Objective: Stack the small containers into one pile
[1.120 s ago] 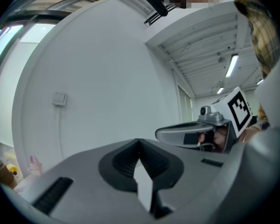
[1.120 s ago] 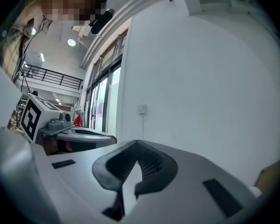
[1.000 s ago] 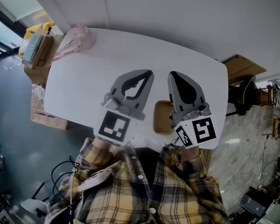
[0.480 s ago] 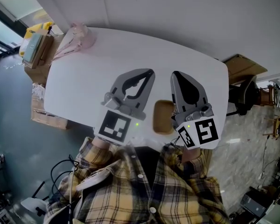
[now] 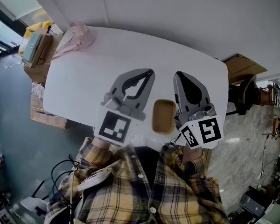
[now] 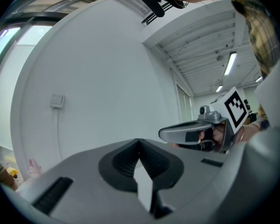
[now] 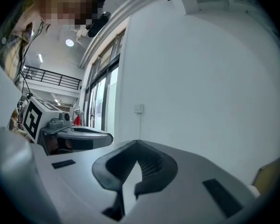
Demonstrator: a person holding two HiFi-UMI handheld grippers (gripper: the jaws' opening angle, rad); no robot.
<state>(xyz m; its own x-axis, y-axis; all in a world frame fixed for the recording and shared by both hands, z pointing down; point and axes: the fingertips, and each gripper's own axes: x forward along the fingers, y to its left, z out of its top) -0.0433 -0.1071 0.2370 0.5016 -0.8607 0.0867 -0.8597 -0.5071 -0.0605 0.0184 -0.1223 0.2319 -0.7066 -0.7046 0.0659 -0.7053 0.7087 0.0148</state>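
On white table [image 5: 107, 55], right claw [image 5: 179, 75] shifted aside, tan container [image 5: 163, 116] more exposed

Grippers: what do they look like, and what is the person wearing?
The left gripper and right gripper are grey, pointed plastic shells with black ribbed pads inside. Each carries a white cube with black square markers. The person wears a yellow-and-dark plaid shirt.

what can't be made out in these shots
- Container, head view: right edge hidden by the right gripper; too small to tell one from a stack.
- Both gripper views: they face the wall; table and container fall below the frame.
- Pink thing, head view: too small to identify.
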